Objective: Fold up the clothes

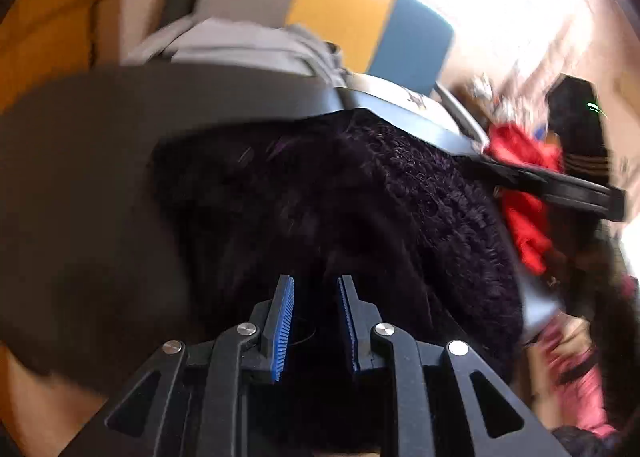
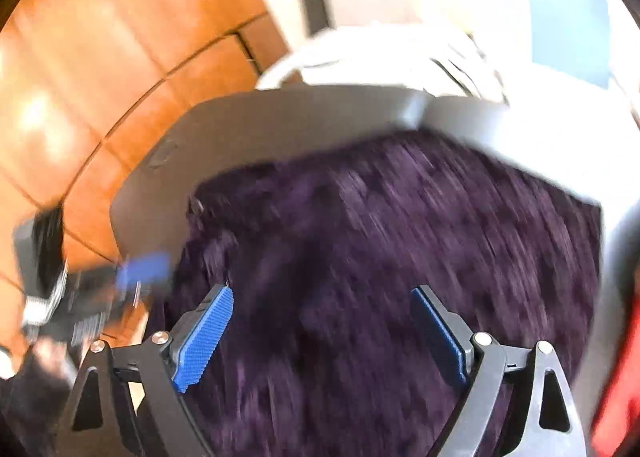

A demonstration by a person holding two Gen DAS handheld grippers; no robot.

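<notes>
A dark purple fluffy garment (image 1: 360, 197) lies on the grey table (image 1: 100, 177) and hangs over its near edge. My left gripper (image 1: 316, 317) is at that garment's near edge, its blue pads close together with a dark fold pinched between them. In the right wrist view the same purple garment (image 2: 380, 257) fills the middle, blurred by motion. My right gripper (image 2: 320, 313) hovers just over it, wide open, with nothing between its pads. The left gripper's blue pad (image 2: 140, 273) shows as a blur at the garment's left edge.
A stack of folded light grey clothes (image 1: 248, 45) sits at the table's far side (image 2: 280, 125). A red garment (image 1: 524, 185) and pink cloth (image 1: 576, 369) lie to the right. Behind stands a grey, yellow and blue seat (image 1: 344, 5). The orange tiled floor (image 2: 100, 57) lies left of the table.
</notes>
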